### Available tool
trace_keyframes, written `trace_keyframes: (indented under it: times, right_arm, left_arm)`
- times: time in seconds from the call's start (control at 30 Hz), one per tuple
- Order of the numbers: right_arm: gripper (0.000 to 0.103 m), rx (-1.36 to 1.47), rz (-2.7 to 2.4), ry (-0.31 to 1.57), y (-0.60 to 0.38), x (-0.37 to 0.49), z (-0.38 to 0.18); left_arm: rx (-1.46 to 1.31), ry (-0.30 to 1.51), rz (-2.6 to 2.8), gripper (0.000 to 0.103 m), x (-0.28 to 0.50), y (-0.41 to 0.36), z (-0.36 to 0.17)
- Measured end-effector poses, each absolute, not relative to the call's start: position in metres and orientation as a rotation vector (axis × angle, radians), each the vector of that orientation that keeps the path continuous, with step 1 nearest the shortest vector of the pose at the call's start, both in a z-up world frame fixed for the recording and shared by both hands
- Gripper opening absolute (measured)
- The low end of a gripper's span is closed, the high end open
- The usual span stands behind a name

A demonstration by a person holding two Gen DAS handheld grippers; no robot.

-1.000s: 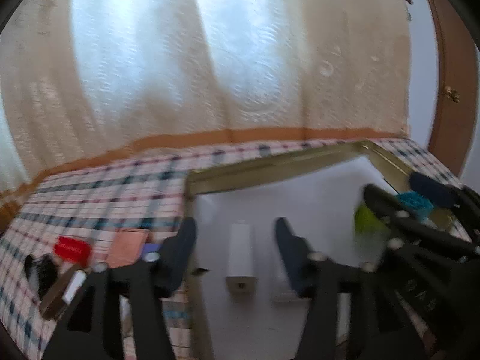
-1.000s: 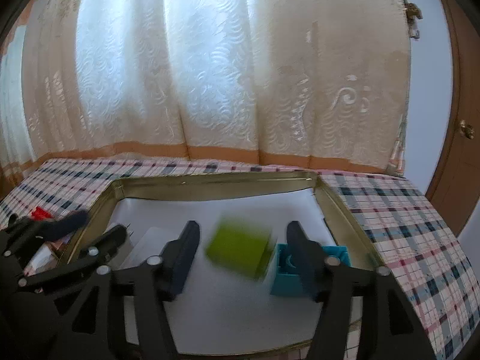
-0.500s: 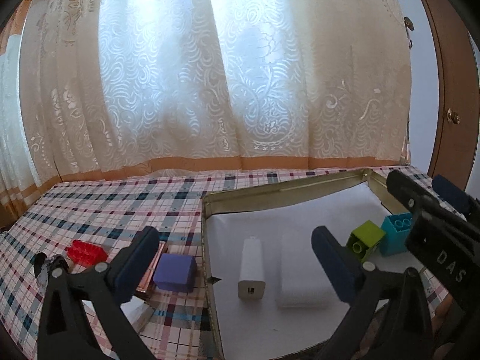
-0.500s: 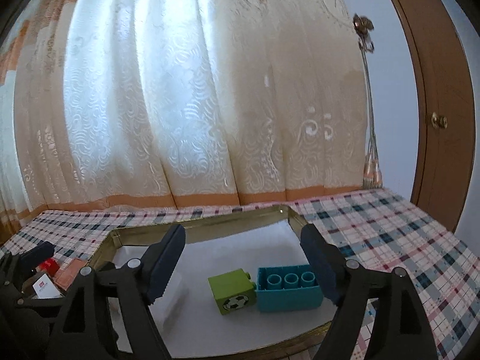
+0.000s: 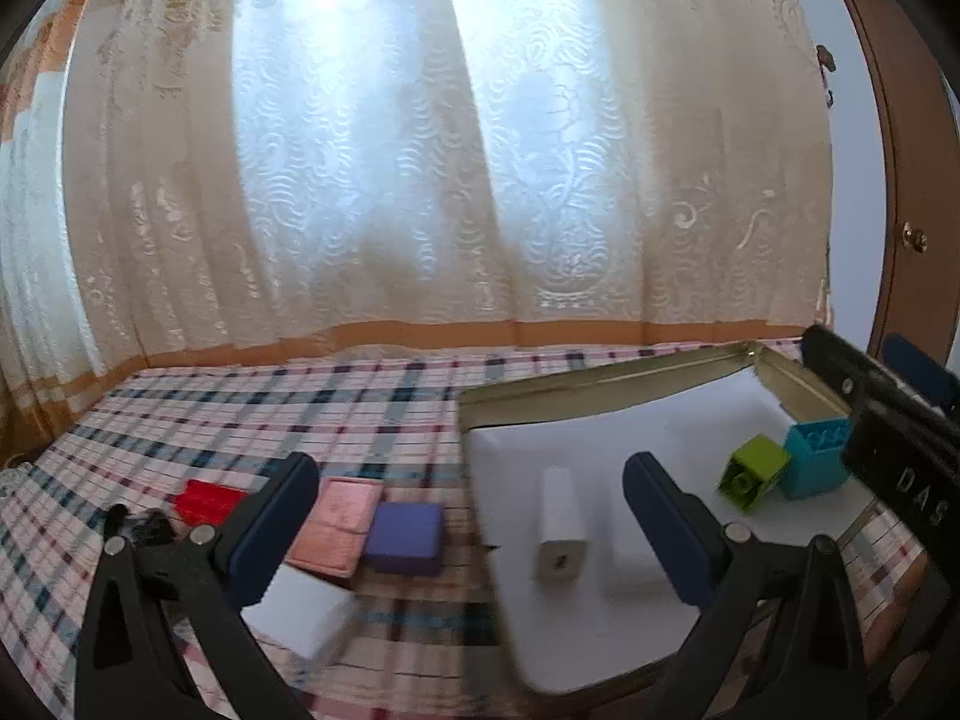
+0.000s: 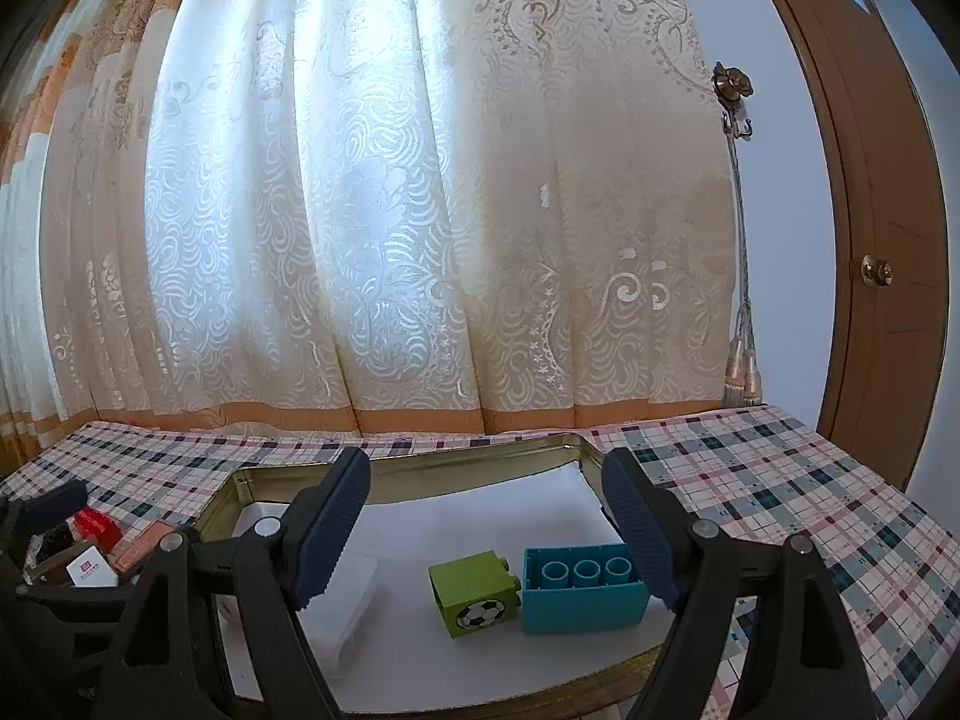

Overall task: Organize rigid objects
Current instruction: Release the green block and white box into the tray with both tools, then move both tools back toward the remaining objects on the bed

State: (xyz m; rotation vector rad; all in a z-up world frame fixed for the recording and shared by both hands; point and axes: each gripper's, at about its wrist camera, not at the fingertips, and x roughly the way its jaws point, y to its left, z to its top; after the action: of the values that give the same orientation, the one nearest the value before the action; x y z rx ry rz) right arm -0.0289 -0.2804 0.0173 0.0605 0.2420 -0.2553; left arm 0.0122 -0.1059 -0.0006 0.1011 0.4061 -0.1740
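Both grippers empty, loose pieces waiting left of the tin tray

Left wrist view: the left gripper (image 5: 468,510) has just been opening, jaws wide with nothing between them; the purple block (image 5: 405,538) lies flat on the plaid cloth just ahead, left of the tray (image 5: 600,375), with the pink tile (image 5: 336,525) and red brick (image 5: 207,501) further left — this hand looks nearer. Right wrist view: the right gripper (image 6: 486,531) stands spread too, also just opened, empty, above the green football brick (image 6: 474,594) touching the teal brick (image 6: 582,591) inside the tray.
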Motion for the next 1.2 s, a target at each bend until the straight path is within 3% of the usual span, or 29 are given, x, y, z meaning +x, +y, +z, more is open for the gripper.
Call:
trace_keyframes:
  times: [0.57, 1.2]
  right_arm:
    - [0.082, 0.080, -0.289, 0.242, -0.266, -0.035, 0.022]
    - [0.082, 0.059, -0.117, 0.296, -0.165, -0.026, 0.017]
  left_arm:
    - [0.106, 0.354, -0.077, 0.103, 0.007, -0.041, 0.002]
    - [0.012, 0.381, 0.035, 0.103, 0.021, 0.045, -0.001]
